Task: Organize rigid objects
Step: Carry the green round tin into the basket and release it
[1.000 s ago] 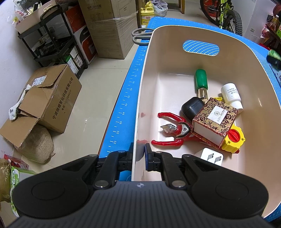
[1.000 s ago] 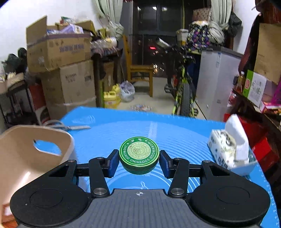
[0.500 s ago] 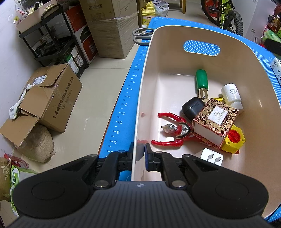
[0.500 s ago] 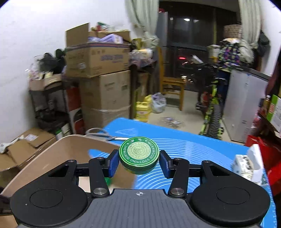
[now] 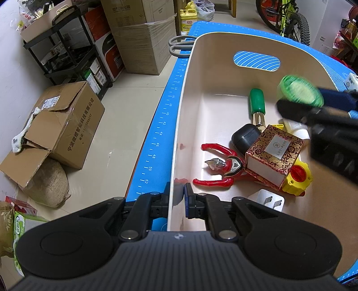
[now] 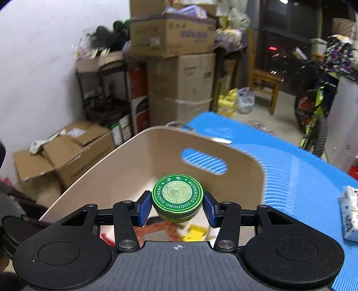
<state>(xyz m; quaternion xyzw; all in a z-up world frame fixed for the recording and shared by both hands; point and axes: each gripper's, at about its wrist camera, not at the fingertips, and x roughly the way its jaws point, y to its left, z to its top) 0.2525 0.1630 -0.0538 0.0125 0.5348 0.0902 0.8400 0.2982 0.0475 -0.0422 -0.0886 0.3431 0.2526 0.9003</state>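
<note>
Green round ointment tin (image 6: 177, 197) lid-up, held level above beige bin (image 6: 125, 161), over its contents.

Scissors (image 5: 179, 43), cardboard boxes (image 5: 67, 120), bicycle (image 5: 288, 20).

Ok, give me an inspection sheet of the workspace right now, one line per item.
Surface: blue mat with ruler marks along its edge.
Job's things: beige bin on the mat; green tin held over it. In the bin: toy figure, patterned box, green-handled tool, black case, white plug, yellow toy.
Clutter: scissors beyond the bin; tissue pack on the mat.
Grippers: left gripper clamps the bin's near wall; right gripper grips the tin.
Cables: nothing seen.
Surroundings: cardboard boxes, black rack, bicycle, wooden chair.
</note>
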